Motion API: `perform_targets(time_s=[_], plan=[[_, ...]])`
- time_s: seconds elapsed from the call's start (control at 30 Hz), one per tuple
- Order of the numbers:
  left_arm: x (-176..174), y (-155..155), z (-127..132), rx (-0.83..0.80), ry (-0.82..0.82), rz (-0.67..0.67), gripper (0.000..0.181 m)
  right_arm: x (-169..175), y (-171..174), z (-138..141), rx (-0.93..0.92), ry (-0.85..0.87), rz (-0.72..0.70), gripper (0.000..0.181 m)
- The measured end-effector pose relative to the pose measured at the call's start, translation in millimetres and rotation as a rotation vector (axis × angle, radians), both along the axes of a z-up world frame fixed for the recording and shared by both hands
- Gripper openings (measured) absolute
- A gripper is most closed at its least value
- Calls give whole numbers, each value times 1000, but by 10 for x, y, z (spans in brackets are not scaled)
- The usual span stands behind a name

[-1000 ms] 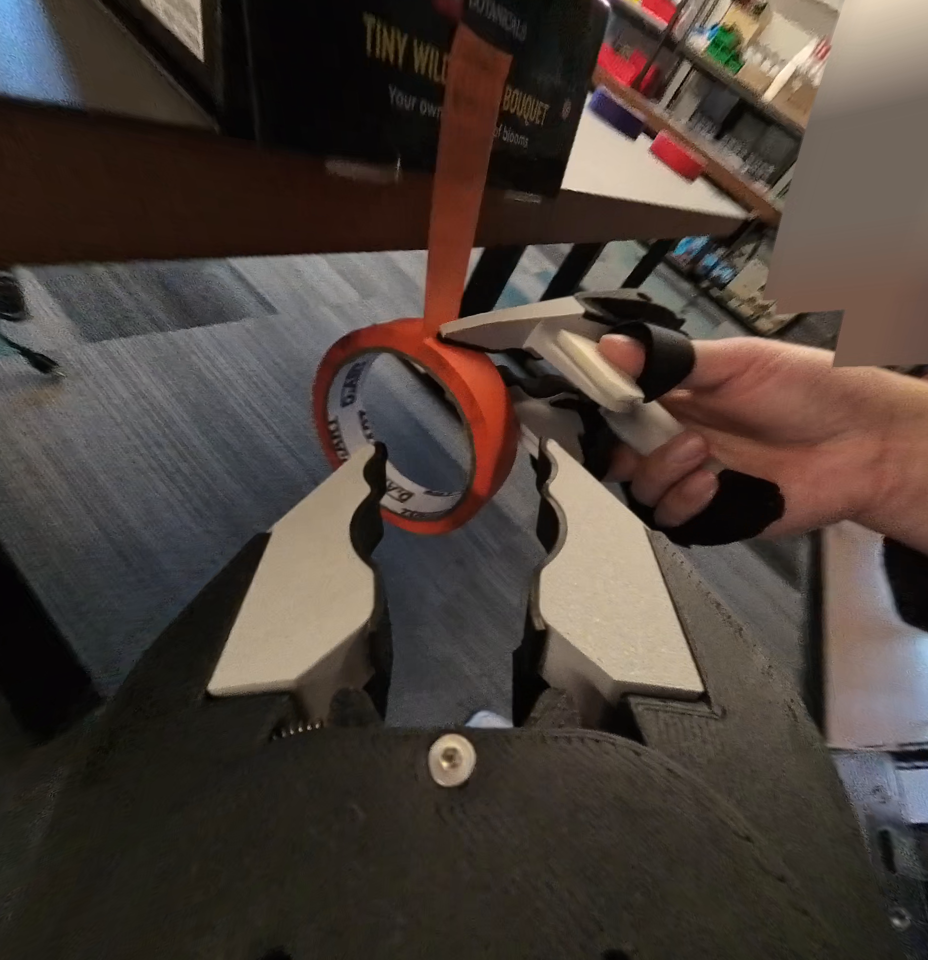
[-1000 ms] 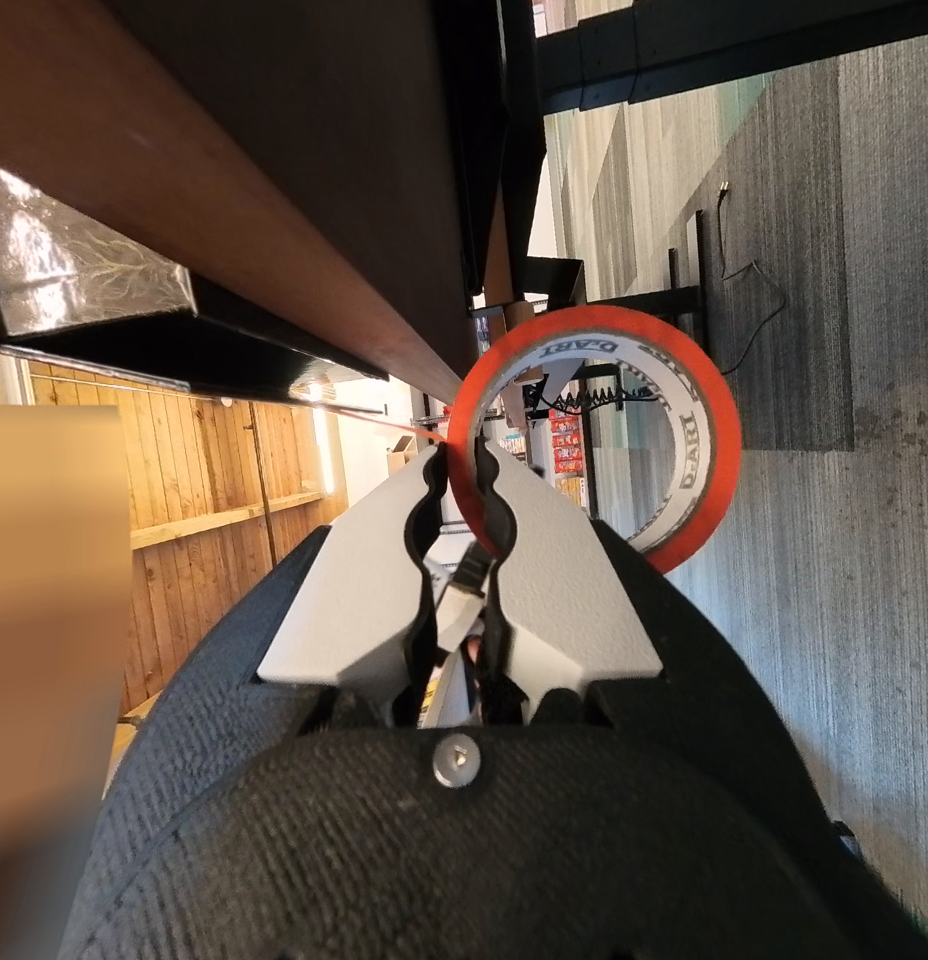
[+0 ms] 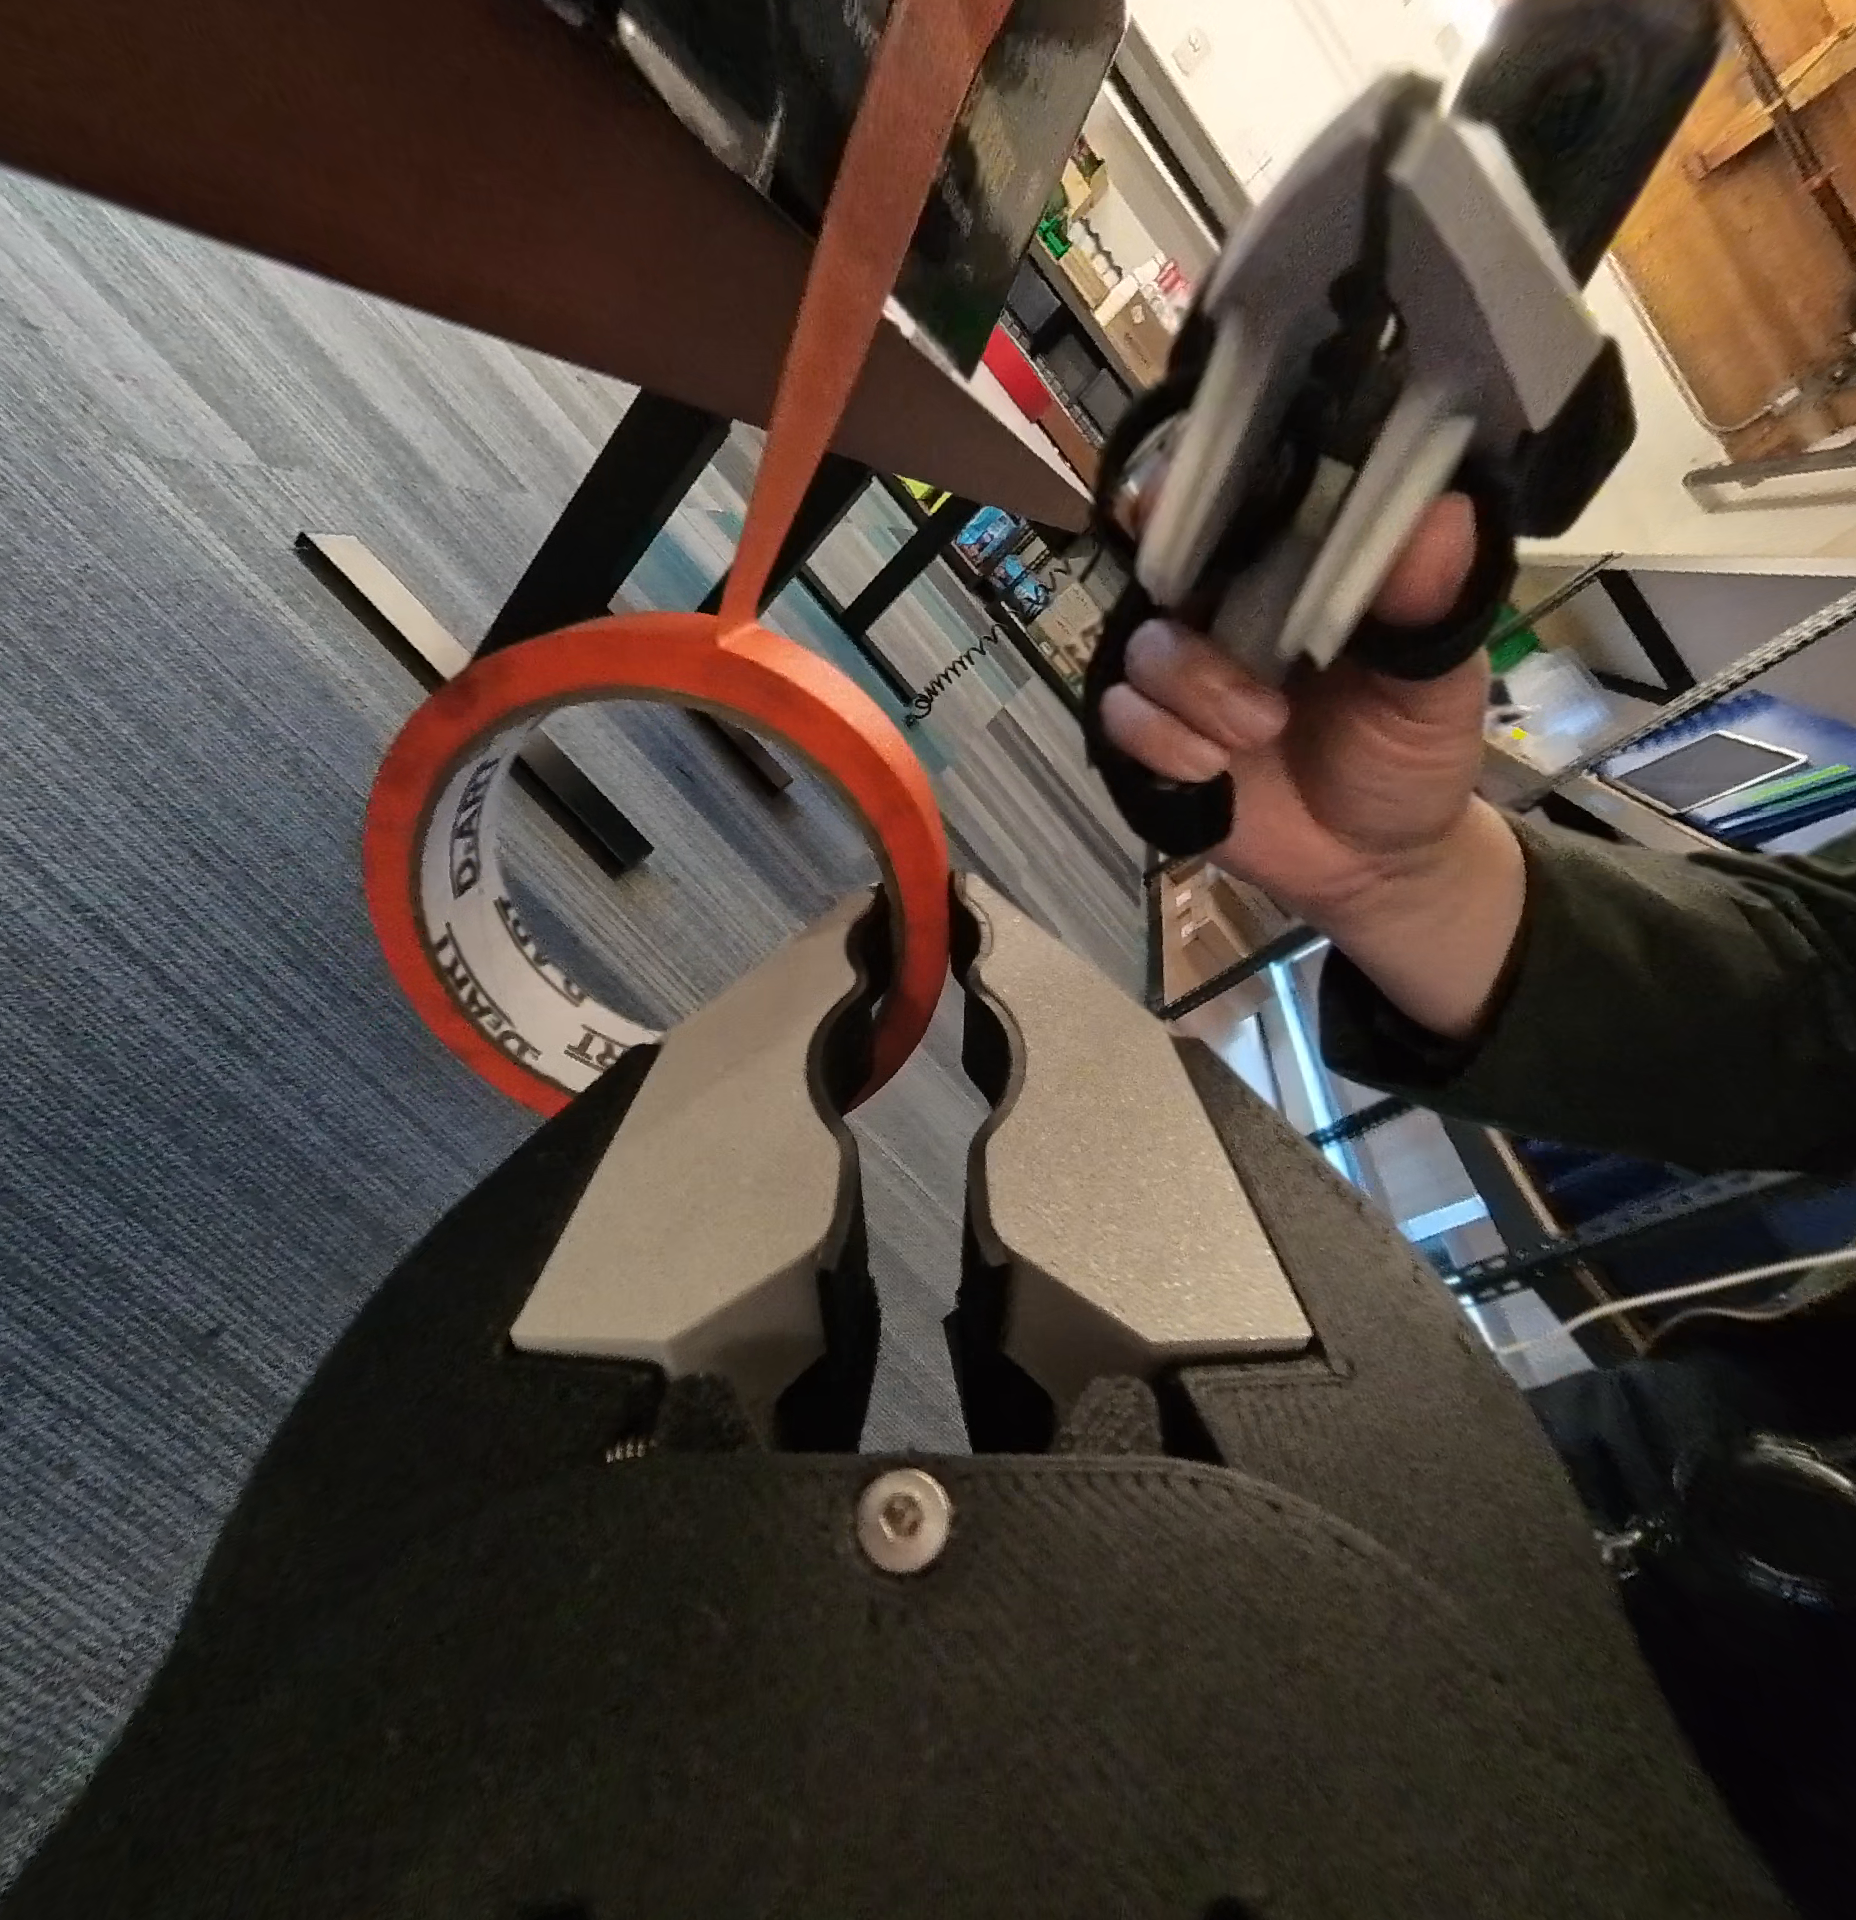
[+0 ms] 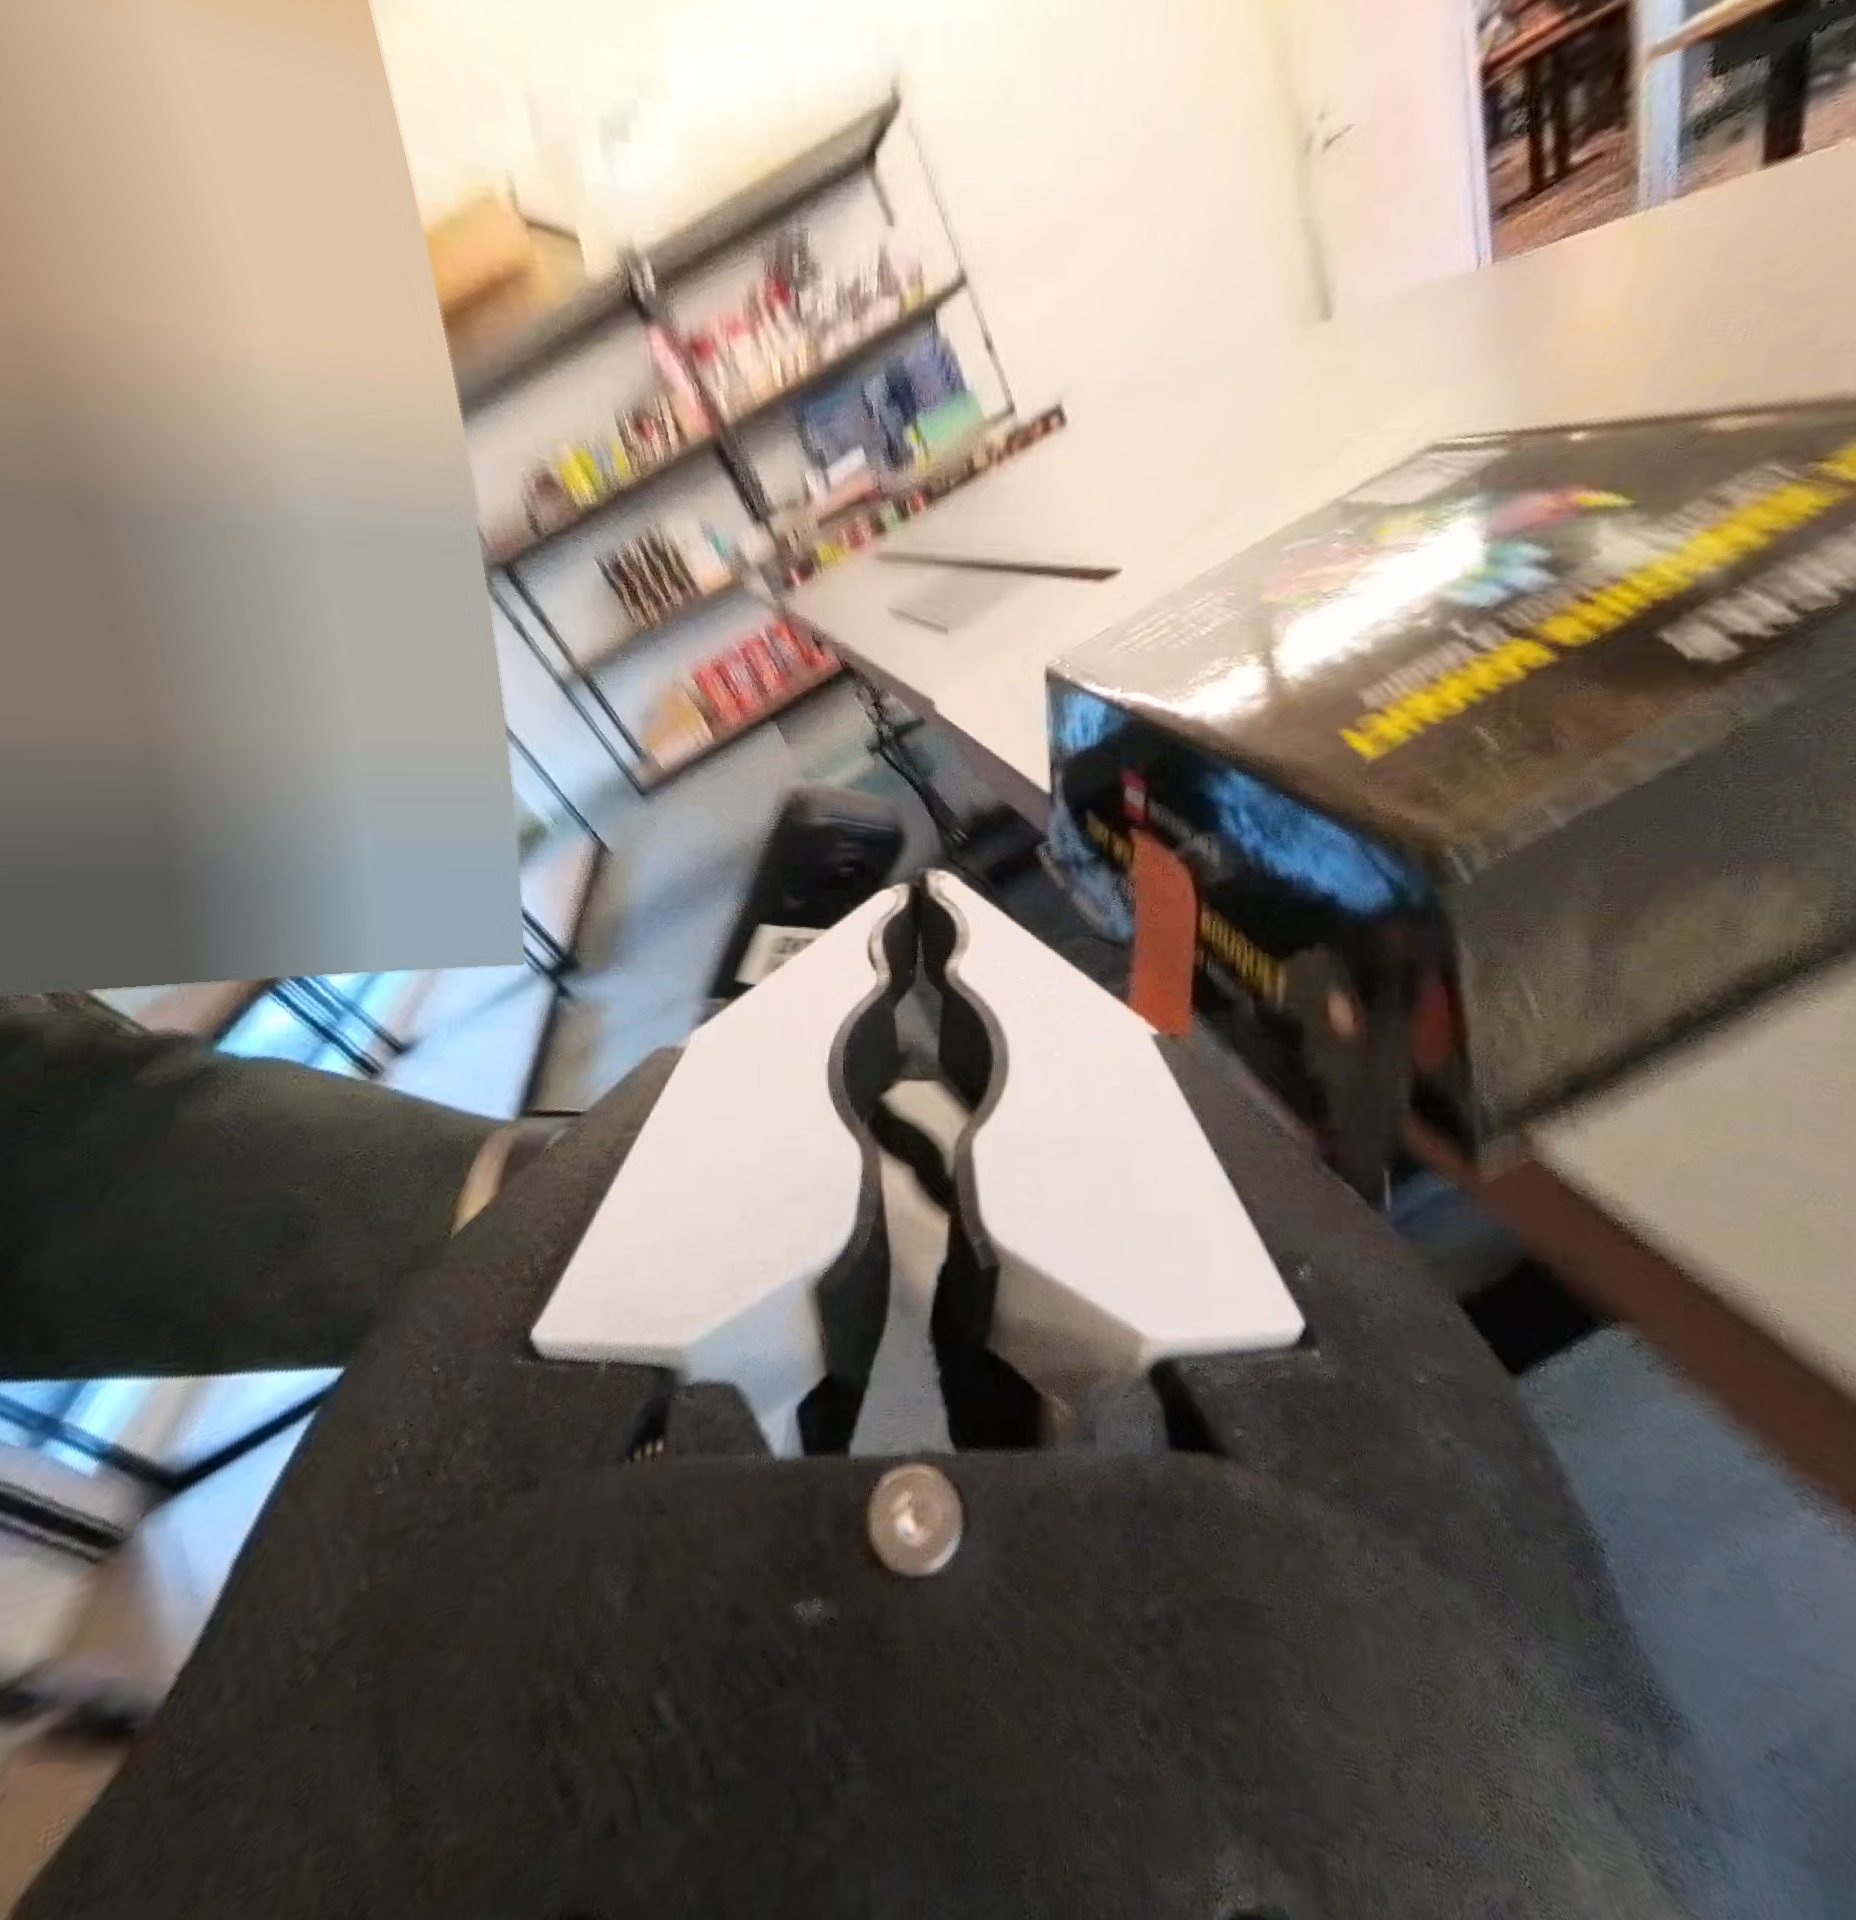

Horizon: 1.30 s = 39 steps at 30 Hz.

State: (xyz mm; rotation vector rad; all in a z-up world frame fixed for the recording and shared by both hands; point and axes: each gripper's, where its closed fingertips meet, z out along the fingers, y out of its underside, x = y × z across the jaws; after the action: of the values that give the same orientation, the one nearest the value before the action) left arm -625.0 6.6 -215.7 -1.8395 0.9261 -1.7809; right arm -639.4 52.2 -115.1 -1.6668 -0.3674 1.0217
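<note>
**Left wrist view: left gripper on the tape roll, right gripper empty**

Your left gripper has its grey fingers set either side of the orange roll of adhesive tape, roll's band between the tips. Whether it's actually clamped: can't tell, a gap shows beside the band. An orange tape strip runs taut from the top of the roll up to the glossy black cardboard box above it, on the brown-edged white table. Roll hangs below the table edge, over grey carpet.

Your right gripper is well right of the roll, up high, held in your hand. Its tips are pressed together, nothing between them. Right wrist view is motion-blurred; the strip's end shows stuck on the box's end face, just right of those tips.
</note>
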Motion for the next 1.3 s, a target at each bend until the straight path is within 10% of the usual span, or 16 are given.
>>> perform_targets(time_s=[0.43,1.0,1.3], plan=[[4,-3,39,0,5,-3,8,95,498,-103,15,-98,-171,0],[56,-19,61,-37,-23,-3,8,373,407,1,31,29,-128,0],[76,10,95,-48,-32,0,7,117,498,-268,7,-191,-59,0]])
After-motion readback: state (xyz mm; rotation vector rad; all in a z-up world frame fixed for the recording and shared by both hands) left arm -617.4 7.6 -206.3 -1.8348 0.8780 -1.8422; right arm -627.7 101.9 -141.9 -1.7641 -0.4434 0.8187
